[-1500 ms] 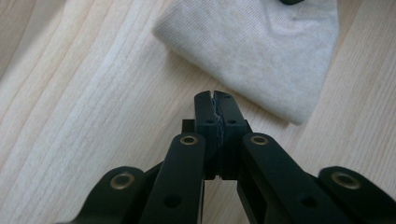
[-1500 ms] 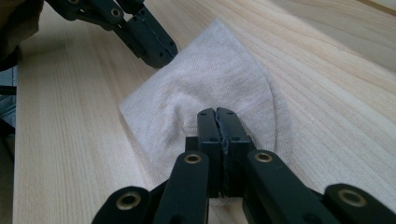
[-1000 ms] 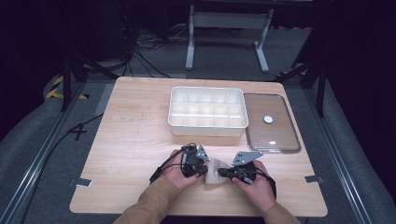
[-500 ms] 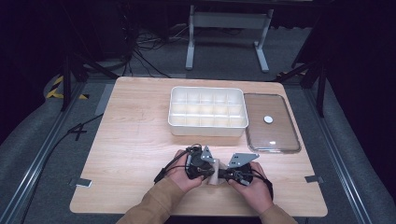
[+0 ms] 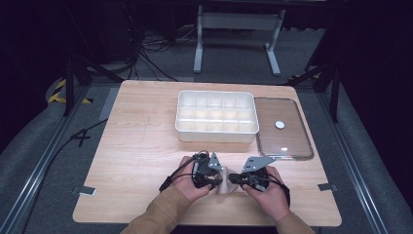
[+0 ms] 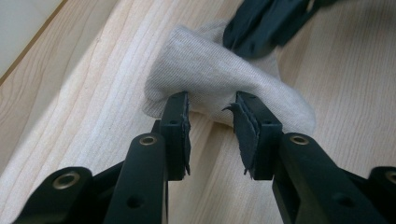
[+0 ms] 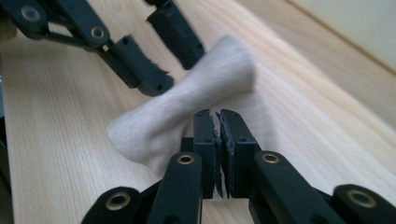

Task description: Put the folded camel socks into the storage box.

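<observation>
A small, pale grey knitted cloth item, apparently a sock (image 5: 225, 181), lies on the light wooden table (image 5: 141, 146) near the middle of its near edge, between the two hand-held grippers. In the left gripper view, the left gripper (image 6: 211, 122) is seen with its black jaws parted to a moderate width, their tips touching the near edge of the cloth (image 6: 219, 79) without being closed on it. In the right gripper view, the right gripper (image 7: 218, 140) is seen with its jaws pressed nearly together on the cloth's edge (image 7: 187, 109); a fold of fabric appears to be pinched between them. Part of the cloth is lifted in a bunched roll above the tabletop.

A white plastic tray divided into small compartments (image 5: 216, 116) is set toward the far edge of the table, near its middle. A clear rectangular lid with a white knob (image 5: 282, 127) lies flat just beside the tray, toward the right edge.
</observation>
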